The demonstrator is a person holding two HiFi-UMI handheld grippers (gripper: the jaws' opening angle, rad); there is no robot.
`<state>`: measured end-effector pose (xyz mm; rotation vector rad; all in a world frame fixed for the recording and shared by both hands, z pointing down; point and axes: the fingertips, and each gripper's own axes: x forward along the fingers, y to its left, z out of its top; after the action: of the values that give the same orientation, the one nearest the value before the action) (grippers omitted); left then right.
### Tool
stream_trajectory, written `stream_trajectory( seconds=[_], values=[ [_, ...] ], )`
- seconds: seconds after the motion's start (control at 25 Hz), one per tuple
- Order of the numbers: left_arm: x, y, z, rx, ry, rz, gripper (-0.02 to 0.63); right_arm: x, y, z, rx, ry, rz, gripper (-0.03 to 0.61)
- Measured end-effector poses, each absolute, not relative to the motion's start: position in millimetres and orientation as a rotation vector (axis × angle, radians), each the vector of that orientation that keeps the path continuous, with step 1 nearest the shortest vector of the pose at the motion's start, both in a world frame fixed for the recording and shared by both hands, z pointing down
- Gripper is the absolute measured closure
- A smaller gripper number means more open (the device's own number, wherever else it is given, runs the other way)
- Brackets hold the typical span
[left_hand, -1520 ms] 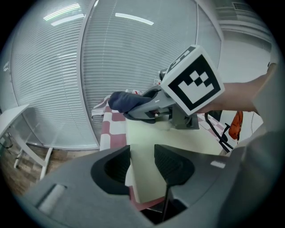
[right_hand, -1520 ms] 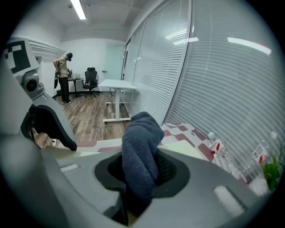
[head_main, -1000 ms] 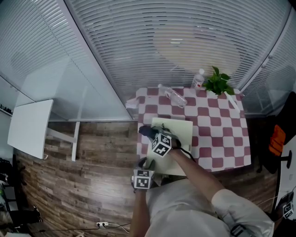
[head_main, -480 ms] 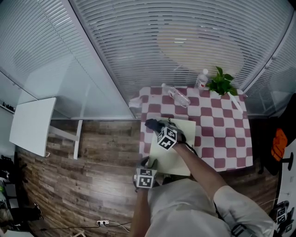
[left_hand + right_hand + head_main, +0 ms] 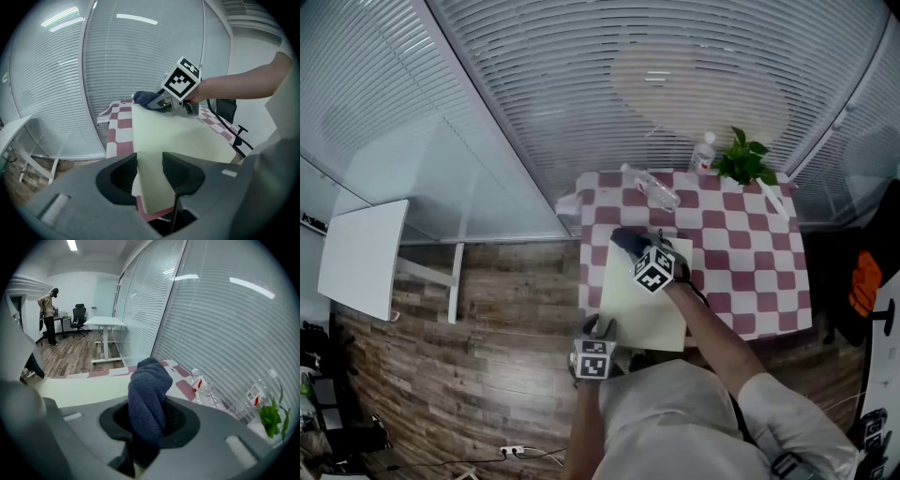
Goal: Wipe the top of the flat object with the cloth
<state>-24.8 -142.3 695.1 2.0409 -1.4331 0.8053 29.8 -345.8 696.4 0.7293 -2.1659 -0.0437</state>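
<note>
Left gripper (image 5: 150, 168) fingers stand wide, astride the near left edge of the pale green flat board (image 5: 642, 305) on the red-and-white checked worktop (image 5: 745, 258) — right gripper (image 5: 150, 420) fingers clamp a dark blue cloth (image 5: 149, 390) at the board's far left corner.

Lying btl (image 5: 652, 190), upright btl (image 5: 703, 153), plant (image 5: 742, 161) crowd tbl (image 5: 769, 272) far edge; R free.

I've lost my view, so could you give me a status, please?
Left tongs open at board near edge. Right tongs shut on cloth, at board's far corner. Bottle lies beyond board.
</note>
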Motion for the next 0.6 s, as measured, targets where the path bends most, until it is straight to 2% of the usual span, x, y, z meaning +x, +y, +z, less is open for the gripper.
stream_trajectory(
  seconds=[0.6],
  values=[
    [-26, -141, 695, 2.052, -1.441, 0.785, 0.431, 105, -339, 696, 0.883, -2.098, -0.041, 0.476]
  ],
)
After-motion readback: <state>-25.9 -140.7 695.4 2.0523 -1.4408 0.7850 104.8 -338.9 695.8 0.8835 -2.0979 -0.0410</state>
